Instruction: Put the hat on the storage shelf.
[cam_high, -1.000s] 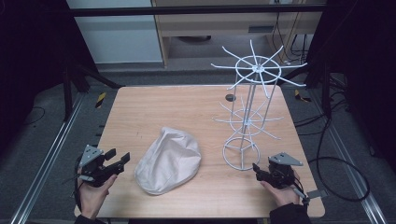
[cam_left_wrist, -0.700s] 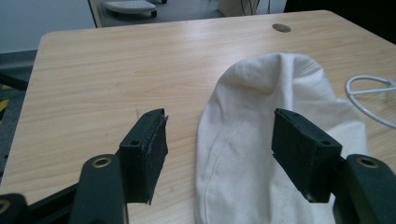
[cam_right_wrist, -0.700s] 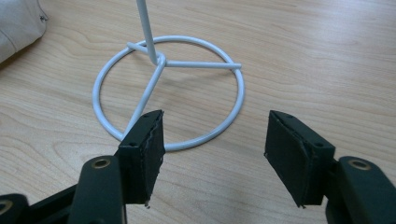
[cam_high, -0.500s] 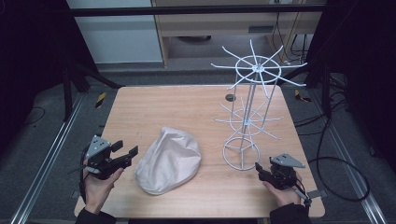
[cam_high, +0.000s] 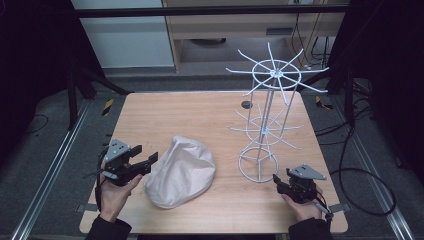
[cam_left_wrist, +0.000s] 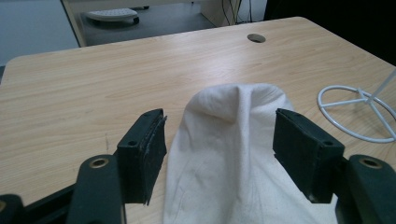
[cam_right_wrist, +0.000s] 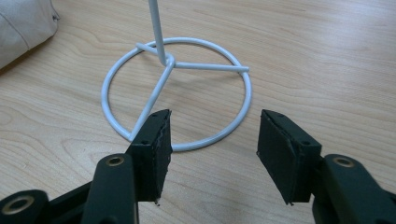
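White cloth bag (cam_high: 181, 171) between open left hand-held gripper (cam_high: 146, 163) jaws, contents hidden.

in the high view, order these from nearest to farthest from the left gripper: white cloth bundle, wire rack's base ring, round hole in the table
1. white cloth bundle: right beside the left gripper, just off its fingers.
2. wire rack's base ring: past the bundle, toward the table's right side.
3. round hole: far side of the table, behind the rack's pole.
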